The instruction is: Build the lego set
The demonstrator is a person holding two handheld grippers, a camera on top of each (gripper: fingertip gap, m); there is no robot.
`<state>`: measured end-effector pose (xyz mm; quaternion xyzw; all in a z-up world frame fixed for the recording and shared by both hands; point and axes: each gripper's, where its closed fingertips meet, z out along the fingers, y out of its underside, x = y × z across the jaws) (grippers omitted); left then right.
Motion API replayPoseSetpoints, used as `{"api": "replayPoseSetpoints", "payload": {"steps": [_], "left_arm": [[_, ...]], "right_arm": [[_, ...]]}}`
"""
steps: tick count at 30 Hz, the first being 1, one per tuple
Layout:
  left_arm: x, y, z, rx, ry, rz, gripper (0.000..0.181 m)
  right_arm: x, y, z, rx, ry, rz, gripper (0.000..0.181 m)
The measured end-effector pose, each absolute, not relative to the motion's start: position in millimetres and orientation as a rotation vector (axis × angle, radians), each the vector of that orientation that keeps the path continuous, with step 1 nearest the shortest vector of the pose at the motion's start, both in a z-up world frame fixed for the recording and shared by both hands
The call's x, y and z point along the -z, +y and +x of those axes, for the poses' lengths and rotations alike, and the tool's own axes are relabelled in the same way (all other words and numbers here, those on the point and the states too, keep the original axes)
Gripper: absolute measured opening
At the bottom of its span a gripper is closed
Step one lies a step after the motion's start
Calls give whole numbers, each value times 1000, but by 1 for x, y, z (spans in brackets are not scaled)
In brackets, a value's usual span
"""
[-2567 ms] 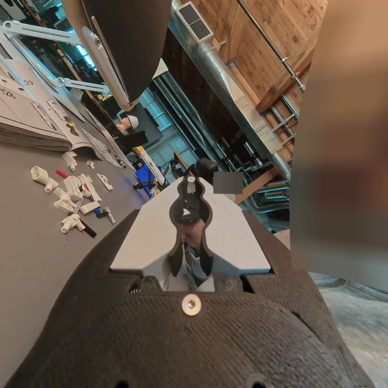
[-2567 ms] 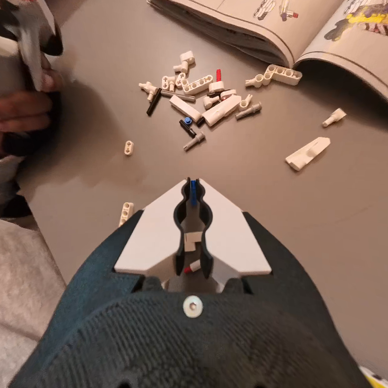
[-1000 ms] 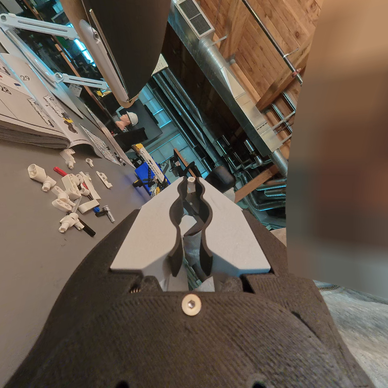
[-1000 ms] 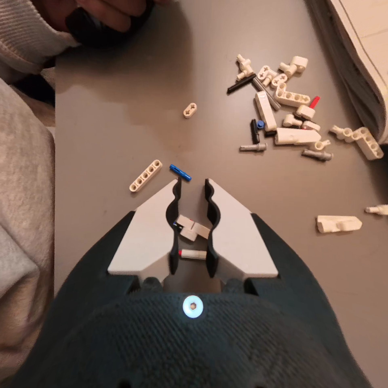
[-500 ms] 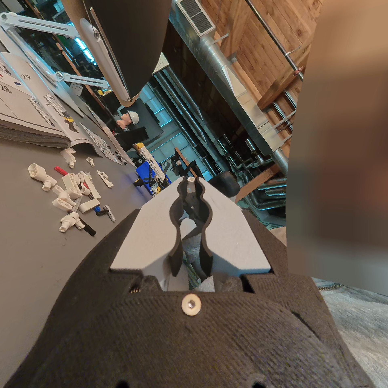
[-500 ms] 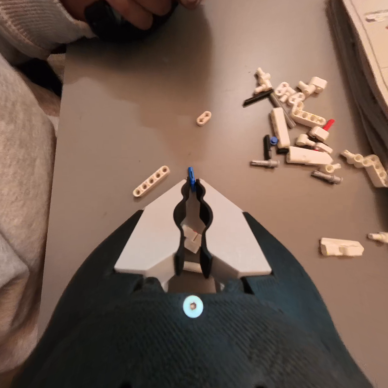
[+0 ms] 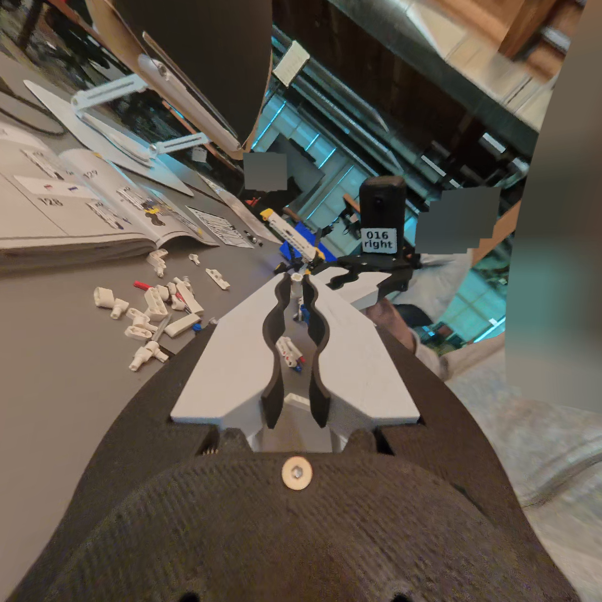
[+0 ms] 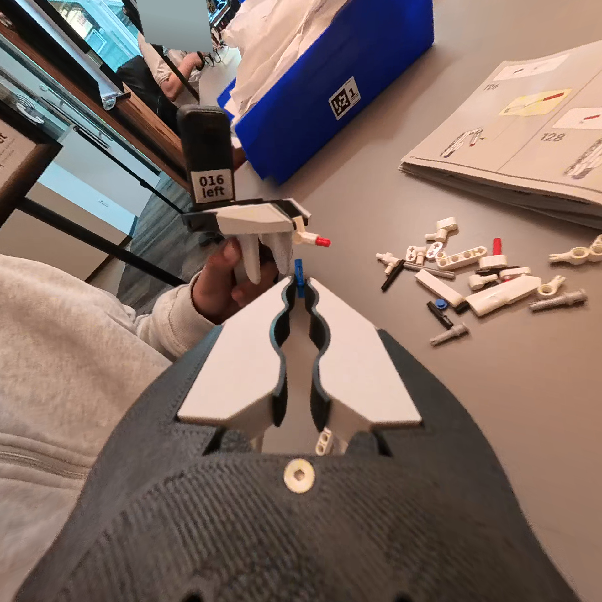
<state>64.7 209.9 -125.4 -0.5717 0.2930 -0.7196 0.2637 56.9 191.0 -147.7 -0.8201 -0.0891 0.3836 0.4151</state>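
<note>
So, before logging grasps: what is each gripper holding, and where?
Right gripper pinches blue pin at its lower end; left gripper grips white connector by one end.

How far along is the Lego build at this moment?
Done: nothing finished shows. In hand: the right gripper is shut on a blue pin, and the left gripper is shut on a white connector with a red tip; the two are close but not joined. Left: a pile of loose pieces on the table beside the open manual.

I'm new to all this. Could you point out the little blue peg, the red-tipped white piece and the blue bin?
blue peg (image 8: 299, 277): right wrist view, on its shaft above the gripper tips.
red-tipped white piece (image 8: 312, 239): right wrist view, on its white body.
blue bin (image 8: 342, 94): right wrist view, on its side wall.
</note>
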Motion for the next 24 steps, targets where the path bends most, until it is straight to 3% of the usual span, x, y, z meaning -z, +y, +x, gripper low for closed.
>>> {"api": "replayPoseSetpoints", "payload": {"steps": [24], "left_arm": [[136, 179, 82, 1522, 1157, -1447, 6]], "right_arm": [[152, 175, 71, -1189, -95, -2125, 4]]}}
